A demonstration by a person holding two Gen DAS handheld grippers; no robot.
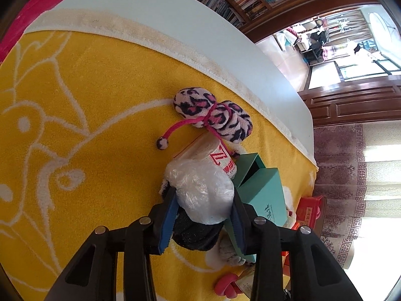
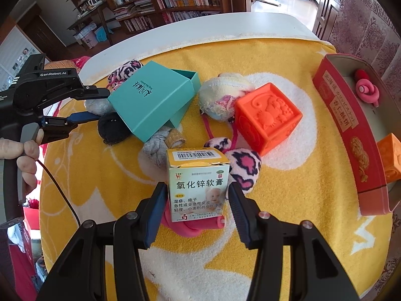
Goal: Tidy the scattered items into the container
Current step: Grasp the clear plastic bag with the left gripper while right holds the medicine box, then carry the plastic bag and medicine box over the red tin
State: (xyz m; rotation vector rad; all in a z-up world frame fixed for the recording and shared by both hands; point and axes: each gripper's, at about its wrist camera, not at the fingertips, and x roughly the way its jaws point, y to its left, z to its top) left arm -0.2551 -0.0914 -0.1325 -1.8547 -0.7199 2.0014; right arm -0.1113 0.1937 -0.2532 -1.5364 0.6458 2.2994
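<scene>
My left gripper [image 1: 204,207] is shut on a white plastic-wrapped bundle [image 1: 200,190], beside a teal box [image 1: 260,188] and above a black sock ball [image 1: 195,233]. A leopard-print plush [image 1: 213,113] lies beyond. The left gripper also shows in the right wrist view [image 2: 97,105] at the teal box [image 2: 153,102]. My right gripper [image 2: 196,198] is shut on a yellow ointment box [image 2: 198,183], held above a pink roll [image 2: 193,225]. The red container [image 2: 351,135] at the right holds a pink toy [image 2: 367,90] and an orange block [image 2: 391,158].
On the yellow towel [image 2: 300,200] lie an orange embossed cube [image 2: 268,118], a pale sock ball [image 2: 223,95], a grey sock ball [image 2: 160,145] and leopard-print pieces [image 2: 244,168]. The white table edge [image 2: 225,25] runs behind. Bookshelves stand beyond.
</scene>
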